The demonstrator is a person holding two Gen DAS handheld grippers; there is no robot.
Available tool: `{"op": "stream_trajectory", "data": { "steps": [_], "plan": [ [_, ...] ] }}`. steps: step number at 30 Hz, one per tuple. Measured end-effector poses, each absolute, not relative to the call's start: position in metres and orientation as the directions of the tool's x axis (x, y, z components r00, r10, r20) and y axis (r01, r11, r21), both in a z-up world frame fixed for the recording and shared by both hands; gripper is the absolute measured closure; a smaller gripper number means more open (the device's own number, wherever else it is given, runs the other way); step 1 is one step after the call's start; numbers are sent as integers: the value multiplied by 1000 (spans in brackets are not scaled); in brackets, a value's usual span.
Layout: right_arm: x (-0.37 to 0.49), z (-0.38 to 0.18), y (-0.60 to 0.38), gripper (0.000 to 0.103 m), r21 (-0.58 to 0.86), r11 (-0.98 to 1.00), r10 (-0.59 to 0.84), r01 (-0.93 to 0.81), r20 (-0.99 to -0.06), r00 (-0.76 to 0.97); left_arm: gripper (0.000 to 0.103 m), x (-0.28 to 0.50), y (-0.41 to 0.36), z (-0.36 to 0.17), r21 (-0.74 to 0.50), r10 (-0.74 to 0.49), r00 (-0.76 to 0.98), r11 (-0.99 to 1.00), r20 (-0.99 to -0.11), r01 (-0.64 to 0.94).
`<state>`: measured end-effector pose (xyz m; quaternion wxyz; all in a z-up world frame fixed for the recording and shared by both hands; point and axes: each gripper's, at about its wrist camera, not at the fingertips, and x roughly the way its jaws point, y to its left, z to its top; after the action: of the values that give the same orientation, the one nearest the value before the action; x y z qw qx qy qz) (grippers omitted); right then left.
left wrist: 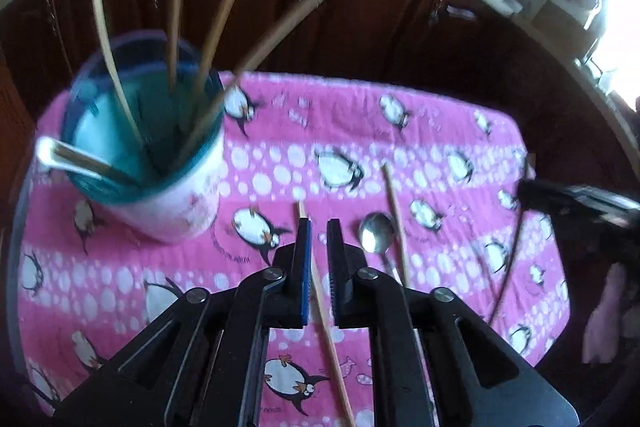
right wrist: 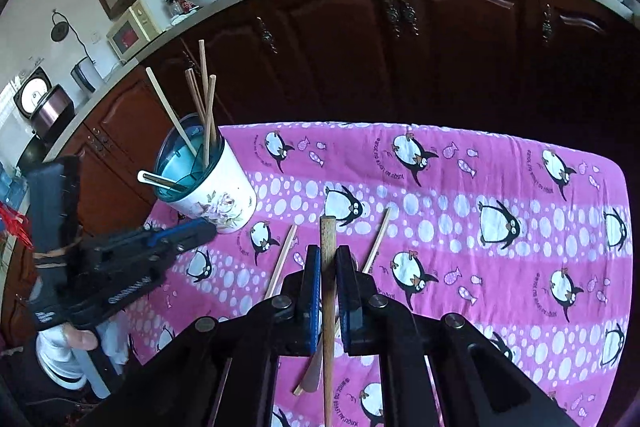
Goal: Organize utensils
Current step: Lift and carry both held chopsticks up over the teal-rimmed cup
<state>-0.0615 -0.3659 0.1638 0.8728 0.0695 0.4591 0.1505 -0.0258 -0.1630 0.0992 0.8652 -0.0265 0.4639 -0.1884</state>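
Holding one chopstick [right wrist: 329, 291] clenched in the right gripper [right wrist: 328, 259], pointing away past the cup [right wrist: 216, 195] on its left, with the left gripper [left wrist: 319, 231] released, nearer the cup.

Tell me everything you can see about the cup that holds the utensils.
The cup is white with a flower print on its side and a blue-green rim and inside. It stands near the far left corner of the pink penguin cloth. Several wooden chopsticks stick up out of it, and a metal handle leans over its left rim. Neither gripper touches it.
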Motion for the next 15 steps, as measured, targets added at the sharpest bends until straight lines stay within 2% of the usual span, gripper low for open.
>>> {"op": "stream_trajectory", "data": {
  "steps": [3, 11, 12, 14, 15],
  "plan": [
    [-64, 165, -367, 96, 257, 946, 323, -196, -781, 534, 81, -16, -174, 74, -200, -317, 467, 938, -825, 283],
    [-71, 171, -375, 96, 268, 944, 331, -194, -773, 542, 81, 17, -199, 15, -148, -230, 385, 961, -894, 232],
    [-72, 171, -377, 96, 272, 943, 333, -192, -772, 542, 82, 17, -200, 15, -139, -230, 398, 960, -888, 245],
    [-73, 173, -379, 96, 279, 942, 336, -188, -768, 545, 98, 15, -201, 17, -151, -250, 389, 952, -887, 268],
    [-75, 175, -379, 96, 283, 940, 340, -189, -765, 547, 99, 14, -199, 20, -186, -285, 376, 942, -882, 278]
  ]
}}
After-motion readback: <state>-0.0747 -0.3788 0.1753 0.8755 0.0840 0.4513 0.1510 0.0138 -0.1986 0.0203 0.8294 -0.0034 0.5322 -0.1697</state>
